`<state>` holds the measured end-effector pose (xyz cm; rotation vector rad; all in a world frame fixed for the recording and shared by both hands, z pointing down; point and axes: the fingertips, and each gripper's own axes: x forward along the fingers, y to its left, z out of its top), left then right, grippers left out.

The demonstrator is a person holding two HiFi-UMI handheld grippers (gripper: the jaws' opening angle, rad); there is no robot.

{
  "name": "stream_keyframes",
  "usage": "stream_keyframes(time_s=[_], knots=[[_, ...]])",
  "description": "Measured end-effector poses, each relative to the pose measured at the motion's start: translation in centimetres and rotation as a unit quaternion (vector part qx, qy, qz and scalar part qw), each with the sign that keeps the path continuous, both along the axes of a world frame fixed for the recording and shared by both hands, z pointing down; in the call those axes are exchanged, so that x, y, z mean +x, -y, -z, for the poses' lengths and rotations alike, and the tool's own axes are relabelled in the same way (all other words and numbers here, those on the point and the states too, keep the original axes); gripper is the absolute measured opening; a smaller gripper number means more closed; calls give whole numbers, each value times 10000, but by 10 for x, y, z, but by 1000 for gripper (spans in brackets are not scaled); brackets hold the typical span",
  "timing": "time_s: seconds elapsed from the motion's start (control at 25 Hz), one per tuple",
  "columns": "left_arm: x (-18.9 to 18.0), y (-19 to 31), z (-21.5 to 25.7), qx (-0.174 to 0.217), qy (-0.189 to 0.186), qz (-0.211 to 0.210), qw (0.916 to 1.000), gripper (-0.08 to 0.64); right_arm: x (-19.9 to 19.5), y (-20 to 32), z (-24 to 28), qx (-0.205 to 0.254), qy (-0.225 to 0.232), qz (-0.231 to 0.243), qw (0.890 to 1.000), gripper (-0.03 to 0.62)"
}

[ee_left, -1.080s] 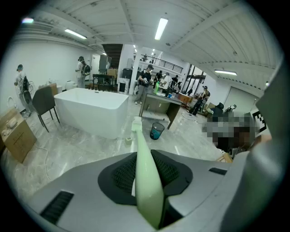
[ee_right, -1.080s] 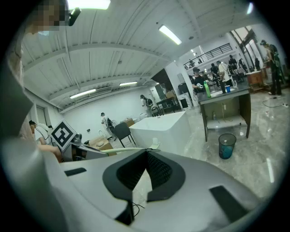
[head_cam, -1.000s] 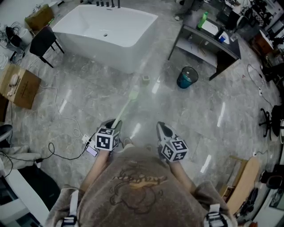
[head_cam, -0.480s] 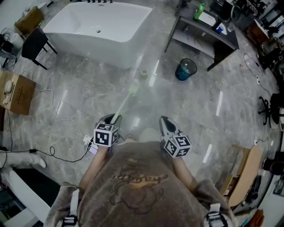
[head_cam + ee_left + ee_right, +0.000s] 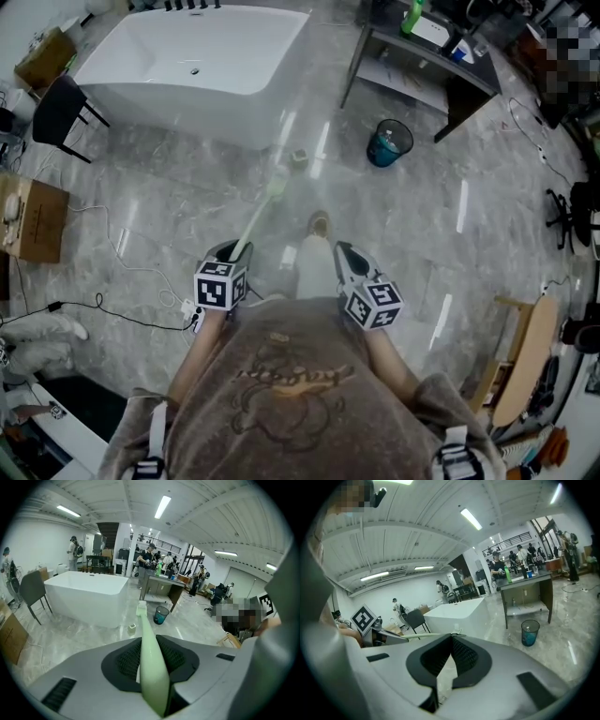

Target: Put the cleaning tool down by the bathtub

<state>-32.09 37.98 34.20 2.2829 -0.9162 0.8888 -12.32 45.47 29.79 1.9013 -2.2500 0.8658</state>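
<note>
From overhead, the left gripper (image 5: 232, 253) holds a pale green long-handled brush (image 5: 259, 217) over the floor, its head aimed at the white bathtub (image 5: 187, 56). In the left gripper view, the jaws are clamped on its handle. In the right gripper view, the right gripper (image 5: 450, 639) is closed and empty.

we see bright, even light from long ceiling tube lamps (image 5: 163, 506); pale streaks of glare lie on the glossy grey marble floor (image 5: 394, 225). both gripper views bulge, with black corners.
</note>
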Motion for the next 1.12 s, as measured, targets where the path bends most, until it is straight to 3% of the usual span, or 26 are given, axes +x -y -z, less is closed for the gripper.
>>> stream_keyframes(time_s=[0.44, 1.12], knots=[[47, 90, -17, -58, 61, 23, 10000, 100, 52, 94, -14, -10, 43, 28, 10000, -1], [171, 251, -21, -188, 26, 187, 9996, 100, 179, 273, -11, -232, 74, 283, 9993, -1]])
